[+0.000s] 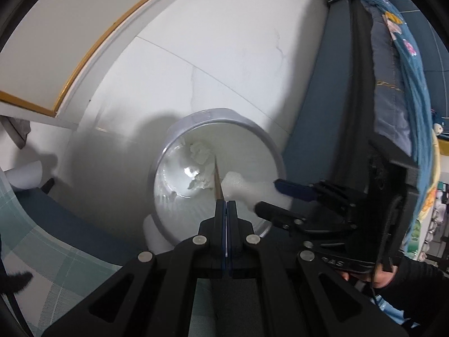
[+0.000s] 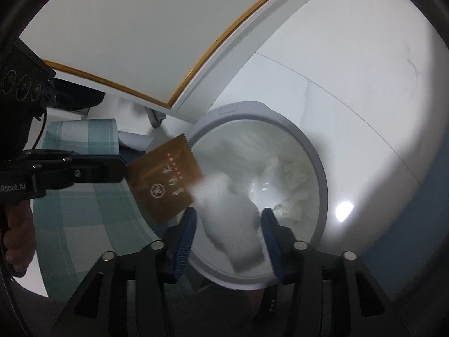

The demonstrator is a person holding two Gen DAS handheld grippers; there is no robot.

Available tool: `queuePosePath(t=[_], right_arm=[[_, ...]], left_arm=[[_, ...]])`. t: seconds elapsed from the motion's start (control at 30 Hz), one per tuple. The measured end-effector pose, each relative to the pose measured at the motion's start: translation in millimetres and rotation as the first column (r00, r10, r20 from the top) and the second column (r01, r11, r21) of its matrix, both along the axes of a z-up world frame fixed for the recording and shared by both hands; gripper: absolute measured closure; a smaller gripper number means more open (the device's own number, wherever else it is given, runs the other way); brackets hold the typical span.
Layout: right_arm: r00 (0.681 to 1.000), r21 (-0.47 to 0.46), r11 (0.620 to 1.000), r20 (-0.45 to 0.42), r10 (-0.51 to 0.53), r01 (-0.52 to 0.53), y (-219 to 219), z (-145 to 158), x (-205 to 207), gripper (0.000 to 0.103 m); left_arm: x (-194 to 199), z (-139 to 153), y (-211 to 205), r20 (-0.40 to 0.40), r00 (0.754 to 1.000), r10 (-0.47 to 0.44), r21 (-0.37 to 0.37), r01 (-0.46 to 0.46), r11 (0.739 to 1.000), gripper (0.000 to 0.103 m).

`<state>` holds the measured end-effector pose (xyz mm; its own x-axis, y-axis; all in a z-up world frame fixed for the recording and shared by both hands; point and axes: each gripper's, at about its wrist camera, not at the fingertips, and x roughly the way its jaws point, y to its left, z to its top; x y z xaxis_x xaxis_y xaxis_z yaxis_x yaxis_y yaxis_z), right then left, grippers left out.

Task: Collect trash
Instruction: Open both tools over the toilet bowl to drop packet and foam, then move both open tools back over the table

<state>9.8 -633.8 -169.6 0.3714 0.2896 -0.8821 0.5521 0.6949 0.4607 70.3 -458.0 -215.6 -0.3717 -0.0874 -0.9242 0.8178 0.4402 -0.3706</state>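
A white bin with a grey rim stands on the pale floor, and crumpled tissue lies inside it. My left gripper is shut on a brown sachet, held over the bin's edge. My right gripper hangs over the bin mouth. A white foam piece sits between its blue pads. It is blurred while the pads are sharp, so it looks loose rather than pinched.
A blue bed frame with patterned bedding stands to the right of the bin. A green checked cloth lies to its left. Behind it runs a white cabinet with a gold edge. A person's hand holds the left gripper.
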Motion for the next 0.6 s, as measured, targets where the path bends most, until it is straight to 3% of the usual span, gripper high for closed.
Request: queuePosePath(t=[0.03, 0.1, 0.23, 0.3, 0.37, 0.6], right_arm=[[1.000, -0.005, 1.000, 0.001, -0.003, 0.003, 1.7, 0.3, 2.1, 0.050], [1.000, -0.011, 1.000, 0.005, -0.005, 0.005, 0.4, 2.7, 1.0, 0.038], [1.000, -0.010, 1.000, 0.003, -0.009, 0.009, -0.3, 4.4, -0.4, 0.036], [1.000, -0.004, 1.000, -0.001, -0.017, 0.017, -1.6, 5.4, -2.3, 0.036], [1.000, -0.006, 1.000, 0.002, -0.022, 0.022, -3.7, 9.7, -4.6, 0.036], [0.998, -0.046, 0.998, 0.038, -0.039, 0.041, -10.9, 34.6, -10.8, 0.036]], left_arm=[[-0.9, -3.2, -0.1, 0.006, 1.000, -0.005, 0.011, 0.005, 1.000, 0.103], [-1.0, -9.6, 0.6, -0.003, 1.000, 0.000, 0.034, 0.000, 0.999, 0.103], [1.9, -14.7, 2.1, -0.032, 0.999, 0.021, 0.056, -0.019, 0.998, 0.103], [3.9, -12.1, 2.9, -0.017, 0.999, 0.030, 0.063, -0.029, 0.998, 0.090], [4.7, -10.0, 5.3, -0.009, 0.999, 0.045, 0.054, -0.044, 0.998, 0.051], [14.5, 10.7, 13.3, 0.038, 0.996, 0.087, 0.010, -0.087, 0.996, 0.048]])
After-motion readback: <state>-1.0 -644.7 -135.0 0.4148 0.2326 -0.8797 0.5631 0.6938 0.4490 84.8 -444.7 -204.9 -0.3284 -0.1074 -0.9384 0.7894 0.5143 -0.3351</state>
